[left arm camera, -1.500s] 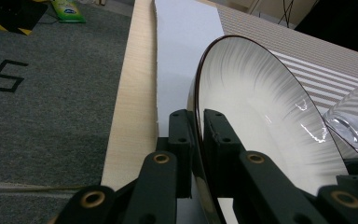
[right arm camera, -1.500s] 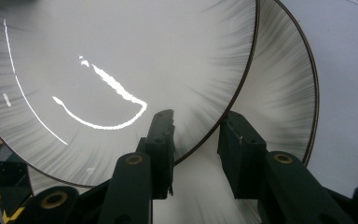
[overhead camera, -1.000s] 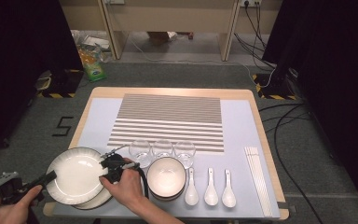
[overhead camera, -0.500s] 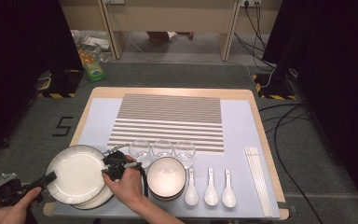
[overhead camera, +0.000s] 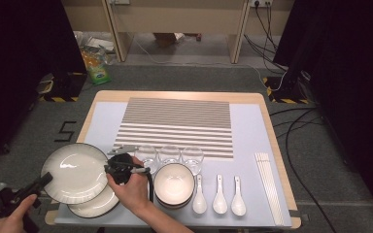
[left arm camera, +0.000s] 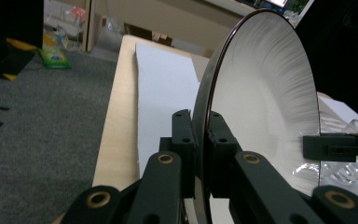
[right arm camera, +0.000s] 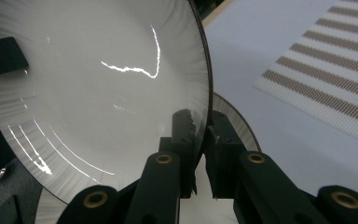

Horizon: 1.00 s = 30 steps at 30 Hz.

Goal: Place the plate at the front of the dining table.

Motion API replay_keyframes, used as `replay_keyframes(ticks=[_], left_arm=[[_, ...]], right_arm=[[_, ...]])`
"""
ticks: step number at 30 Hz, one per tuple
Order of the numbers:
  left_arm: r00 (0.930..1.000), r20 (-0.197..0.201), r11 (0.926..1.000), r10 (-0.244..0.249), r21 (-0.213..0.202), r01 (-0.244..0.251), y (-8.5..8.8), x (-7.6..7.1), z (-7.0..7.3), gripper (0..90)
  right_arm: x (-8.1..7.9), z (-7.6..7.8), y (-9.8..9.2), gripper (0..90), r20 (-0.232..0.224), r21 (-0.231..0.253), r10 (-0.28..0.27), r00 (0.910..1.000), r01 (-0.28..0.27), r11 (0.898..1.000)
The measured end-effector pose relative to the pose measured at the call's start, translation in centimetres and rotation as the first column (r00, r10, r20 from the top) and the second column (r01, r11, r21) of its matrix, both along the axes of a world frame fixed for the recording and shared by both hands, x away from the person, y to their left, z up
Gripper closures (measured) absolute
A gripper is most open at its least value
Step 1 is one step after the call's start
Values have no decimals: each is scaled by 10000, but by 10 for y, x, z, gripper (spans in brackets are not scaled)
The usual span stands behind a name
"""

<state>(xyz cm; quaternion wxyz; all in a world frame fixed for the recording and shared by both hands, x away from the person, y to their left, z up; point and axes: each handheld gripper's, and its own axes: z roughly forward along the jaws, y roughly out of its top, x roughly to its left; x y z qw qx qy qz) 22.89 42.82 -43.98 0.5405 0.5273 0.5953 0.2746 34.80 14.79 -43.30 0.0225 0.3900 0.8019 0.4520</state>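
Note:
A white plate (overhead camera: 75, 172) with a dark rim hangs tilted just above a second plate (overhead camera: 97, 206) at the table's front left corner. My left gripper (overhead camera: 45, 180) is shut on its left rim; in the left gripper view the jaws (left arm camera: 202, 135) pinch the plate (left arm camera: 261, 102) edge-on. My right gripper (overhead camera: 108, 169) holds the opposite rim. Its jaws (right arm camera: 203, 135) have just been closing and now press on the rim of the plate (right arm camera: 98, 84). The lower plate (right arm camera: 237, 123) peeks out beneath.
A stack of bowls (overhead camera: 174, 183) sits right beside my right hand. Three glasses (overhead camera: 170, 155) stand behind it, three white spoons (overhead camera: 218, 194) and chopsticks (overhead camera: 268, 187) lie to the right. A striped placemat (overhead camera: 177, 124) covers the table's middle.
The held plate has risen a little and shifted off the lower plate, uncovering more of it. My right gripper's jaws have closed onto the rim.

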Motion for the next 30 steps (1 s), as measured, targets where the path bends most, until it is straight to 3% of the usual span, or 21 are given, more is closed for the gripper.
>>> replay_keyframes(ticks=[4, 10, 21, 30], left_arm=[[9975, 711, 10000, 18, 88, -24, -2, -3, 6, 840], [9879, 1552, 9999, -17, 138, -4, -7, -6, 15, 840], [9742, 2253, 9998, -100, 197, 57, -15, -7, 21, 841], [9645, 2641, 9999, -57, 116, 28, -20, -6, 24, 841]], right_arm=[[-2, 11, -3, 841, 531, 405, -82, 9986, 60, 9992], [-5, 26, -9, 852, 1033, 855, -110, 9946, 22, 9963], [-5, 45, -21, 868, 1775, 1333, -265, 9838, 27, 9911], [-6, 54, -26, 870, 2229, 1374, -289, 9744, -21, 9905]])
